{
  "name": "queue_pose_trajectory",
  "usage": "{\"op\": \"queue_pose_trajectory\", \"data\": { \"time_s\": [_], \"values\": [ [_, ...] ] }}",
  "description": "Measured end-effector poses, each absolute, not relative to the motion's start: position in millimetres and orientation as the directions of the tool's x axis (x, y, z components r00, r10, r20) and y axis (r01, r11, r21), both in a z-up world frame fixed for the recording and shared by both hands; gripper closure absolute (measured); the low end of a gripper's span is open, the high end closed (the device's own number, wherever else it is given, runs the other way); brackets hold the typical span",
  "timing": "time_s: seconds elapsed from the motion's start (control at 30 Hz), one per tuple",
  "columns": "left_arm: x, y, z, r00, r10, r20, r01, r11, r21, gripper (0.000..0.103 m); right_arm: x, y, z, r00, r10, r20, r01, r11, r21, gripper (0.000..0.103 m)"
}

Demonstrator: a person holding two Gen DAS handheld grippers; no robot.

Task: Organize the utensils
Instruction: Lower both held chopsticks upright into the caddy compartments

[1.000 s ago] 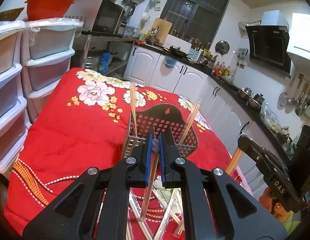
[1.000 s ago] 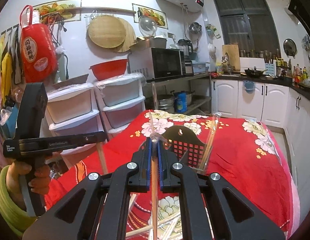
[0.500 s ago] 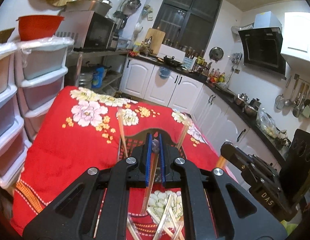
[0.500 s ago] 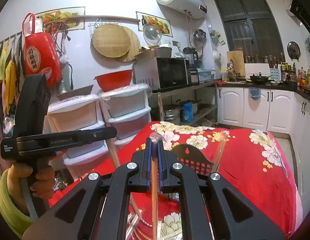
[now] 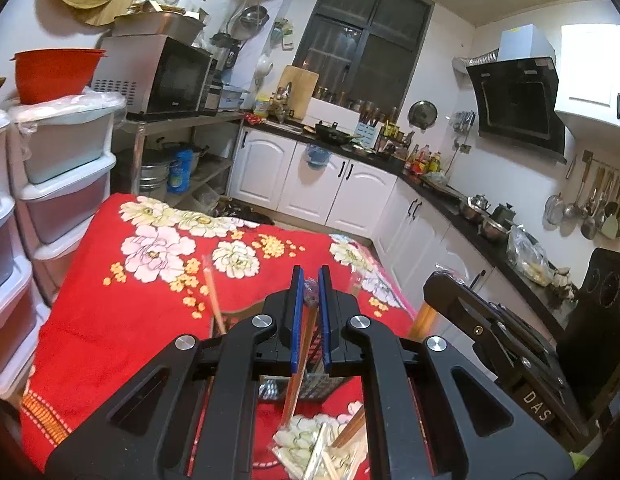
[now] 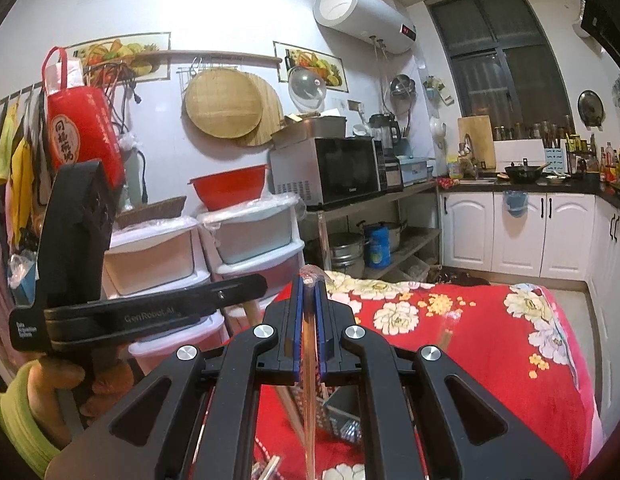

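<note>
In the left wrist view my left gripper (image 5: pixel 310 276) is shut on a plastic-wrapped pair of chopsticks (image 5: pixel 297 384) that hangs down between the blue pads. The perforated metal holder (image 5: pixel 230 317) sits just behind and below it, mostly hidden, with a wrapped pair (image 5: pixel 212 300) standing in it. Several loose wrapped pairs (image 5: pixel 330 444) lie on the cloth underneath. In the right wrist view my right gripper (image 6: pixel 309 284) is shut on another wrapped pair of chopsticks (image 6: pixel 309 384), above the holder (image 6: pixel 342 420). A hand (image 6: pixel 54 380) in a green sleeve holds the left gripper at the left of that view.
The table carries a red flowered cloth (image 5: pixel 110 300). White plastic drawers (image 5: pixel 58 168) with a red bowl (image 5: pixel 54 76) on top stand along its left side. A microwave (image 5: pixel 158 76) and white cabinets (image 5: pixel 310 184) lie beyond. The right gripper's body (image 5: pixel 490 332) is close at the right.
Both grippers have risen with their chopsticks still held. The holder and the cloth have dropped lower in both views, and the holder is now mostly hidden behind the fingers.
</note>
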State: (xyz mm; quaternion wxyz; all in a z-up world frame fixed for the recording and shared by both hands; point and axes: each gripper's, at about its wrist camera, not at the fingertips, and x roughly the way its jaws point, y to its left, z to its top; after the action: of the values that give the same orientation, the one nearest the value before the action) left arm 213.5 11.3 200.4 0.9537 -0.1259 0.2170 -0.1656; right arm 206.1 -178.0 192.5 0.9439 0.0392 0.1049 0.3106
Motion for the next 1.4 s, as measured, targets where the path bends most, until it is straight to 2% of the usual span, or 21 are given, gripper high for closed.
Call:
{"op": "queue_pose_trajectory", "data": {
  "time_s": [0.67, 0.93, 1.2, 1.4],
  "values": [
    [247.1, -0.9, 224.2, 0.913, -0.301, -0.275, 0.225, 0.934, -0.276, 0.1, 243.7, -189.8, 229.7, 0.825, 0.561, -0.071, -0.544, 0.821, 0.172, 0.097],
    [267.3, -6.3, 204.6, 0.904, -0.312, -0.293, 0.226, 0.929, -0.292, 0.1, 257.2, -192.6, 208.1, 0.887, 0.458, -0.048, -0.45, 0.884, 0.124, 0.097],
    [274.4, -7.0, 177.7, 0.902, -0.299, -0.311, 0.211, 0.935, -0.286, 0.1, 275.8, -202.6, 175.6, 0.918, 0.394, -0.036, -0.385, 0.91, 0.154, 0.097],
    [283.1, -8.8, 157.8, 0.893, -0.301, -0.335, 0.204, 0.933, -0.296, 0.1, 291.8, -199.0, 155.7, 0.928, 0.366, -0.069, -0.353, 0.923, 0.154, 0.097]
  ]
}}
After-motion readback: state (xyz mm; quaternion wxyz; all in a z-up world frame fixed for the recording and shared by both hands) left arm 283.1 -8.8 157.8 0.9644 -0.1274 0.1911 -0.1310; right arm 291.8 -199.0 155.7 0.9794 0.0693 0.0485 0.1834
